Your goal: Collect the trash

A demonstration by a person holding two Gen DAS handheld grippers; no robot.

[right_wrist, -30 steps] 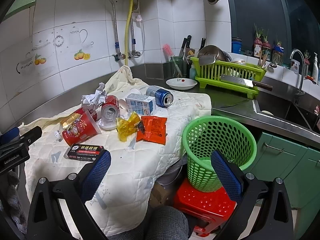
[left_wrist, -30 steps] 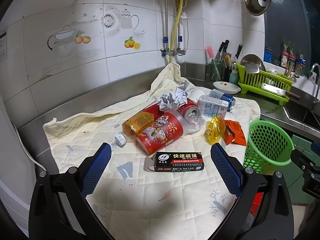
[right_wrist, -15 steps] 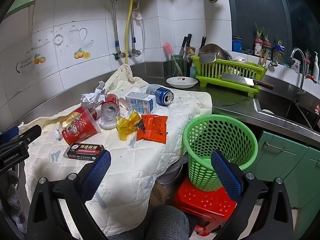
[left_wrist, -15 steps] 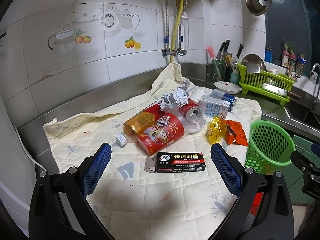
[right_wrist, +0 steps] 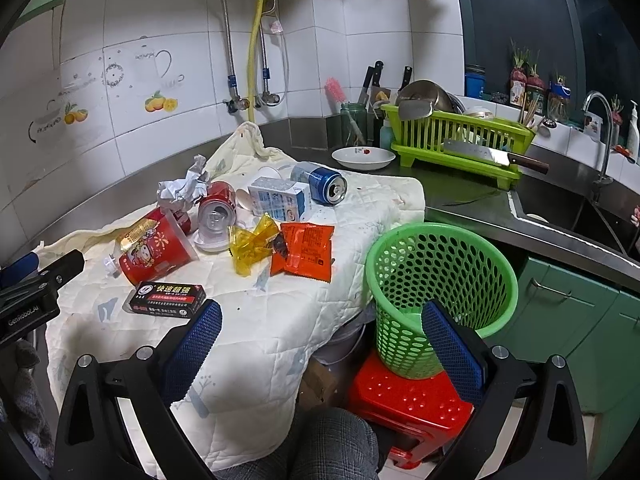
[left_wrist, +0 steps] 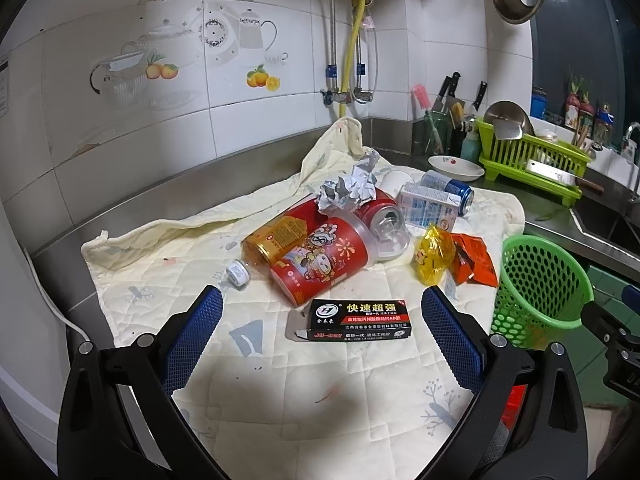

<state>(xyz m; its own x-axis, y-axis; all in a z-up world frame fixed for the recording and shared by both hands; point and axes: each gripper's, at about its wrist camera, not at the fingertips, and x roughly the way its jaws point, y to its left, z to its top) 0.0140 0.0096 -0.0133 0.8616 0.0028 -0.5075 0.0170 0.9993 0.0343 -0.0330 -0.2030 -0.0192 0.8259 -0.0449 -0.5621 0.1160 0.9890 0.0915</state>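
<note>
Green basket (right_wrist: 440,276) beside quilted cloth (right_wrist: 280,320) edge.

- The amber bottle (left_wrist: 269,239) is largely covered by the red cup (left_wrist: 320,258).
- The red stool (right_wrist: 404,410) is partly hidden at 5 o'clock behind the green basket (right_wrist: 440,276).

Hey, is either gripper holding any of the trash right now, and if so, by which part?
Nothing is held. The left gripper is open above the black glue box, not touching it; the right gripper is open and empty near the green basket.
</note>
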